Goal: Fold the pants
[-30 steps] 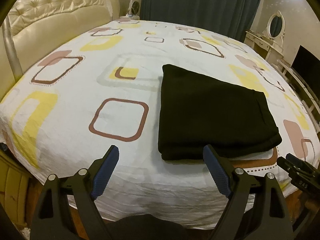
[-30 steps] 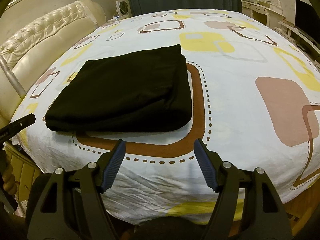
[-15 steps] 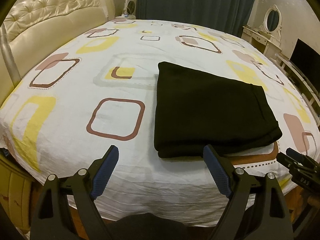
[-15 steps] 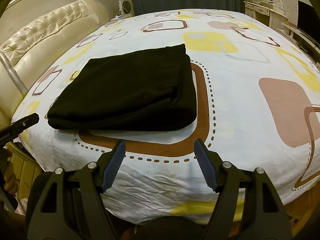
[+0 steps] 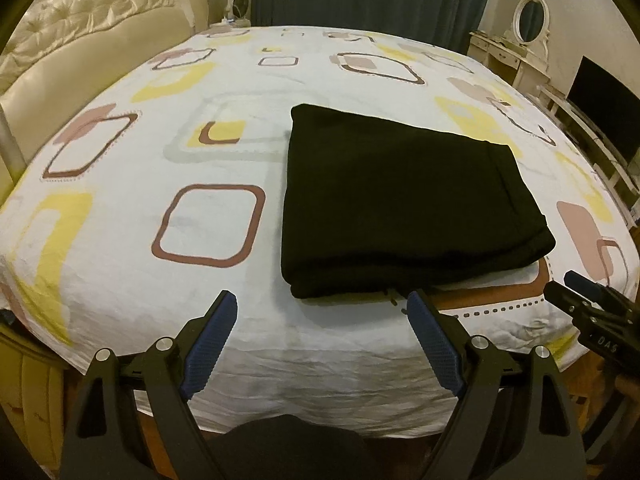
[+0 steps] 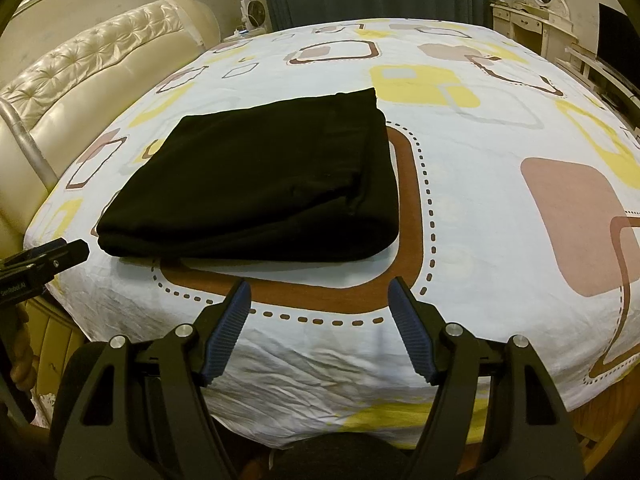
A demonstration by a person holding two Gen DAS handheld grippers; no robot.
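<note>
Little had changed: our left gripper and right gripper still hung with fingers apart, empty, and the pants lay folded on the bed, seemingly done.

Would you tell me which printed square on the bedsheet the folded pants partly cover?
The thick brown square with the dotted border; the pants overlap its left part, while the others lie uncovered.

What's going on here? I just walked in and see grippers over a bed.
A person holds two grippers near the bed's edge. The black fabric pants lie folded into a compact rectangle on the patterned white bedsheet. The left gripper and right gripper are both open, empty, and short of the pants.
</note>
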